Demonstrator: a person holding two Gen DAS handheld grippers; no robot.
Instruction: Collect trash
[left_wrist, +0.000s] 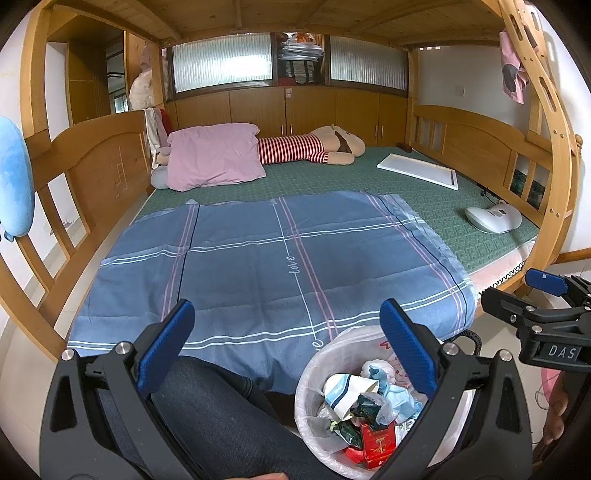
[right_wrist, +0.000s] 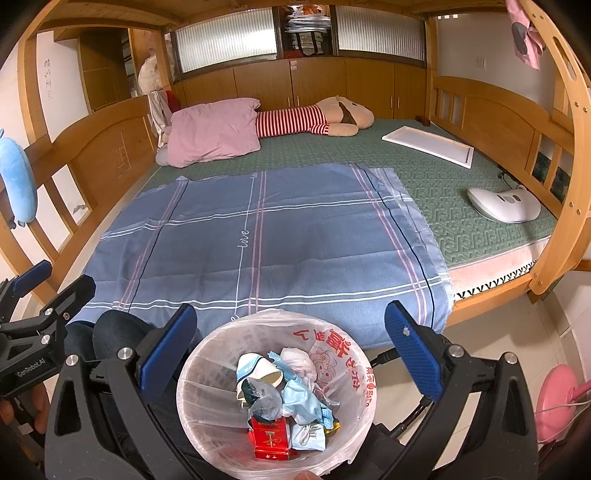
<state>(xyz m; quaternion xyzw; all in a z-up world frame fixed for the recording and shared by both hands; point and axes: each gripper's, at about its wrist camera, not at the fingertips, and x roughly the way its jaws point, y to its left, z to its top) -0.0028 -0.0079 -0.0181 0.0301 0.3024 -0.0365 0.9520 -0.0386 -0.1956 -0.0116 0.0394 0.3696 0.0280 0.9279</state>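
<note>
A white bin (right_wrist: 207, 354) lined with a clear plastic bag stands on the floor at the foot of the bed, below both grippers. Inside lie crumpled trash: a paper cup (right_wrist: 255, 371), plastic wrappers (right_wrist: 301, 402) and a red carton (right_wrist: 269, 439). The same bin (left_wrist: 308, 376) shows at the lower right of the left wrist view. My right gripper (right_wrist: 290, 349) hangs open right over the bin, nothing between its blue pads. My left gripper (left_wrist: 288, 345) is also open and empty, over the blanket's edge and the bin's left rim.
A blue checked blanket (left_wrist: 266, 254) covers the near half of the green mattress (right_wrist: 454, 184). Farther back lie a pink pillow (left_wrist: 212, 155), a striped plush toy (left_wrist: 310, 147), a white board (left_wrist: 419, 170) and a white device (right_wrist: 504, 203). Wooden bunk frames flank both sides. A pink lamp base (right_wrist: 556, 402) sits on the floor.
</note>
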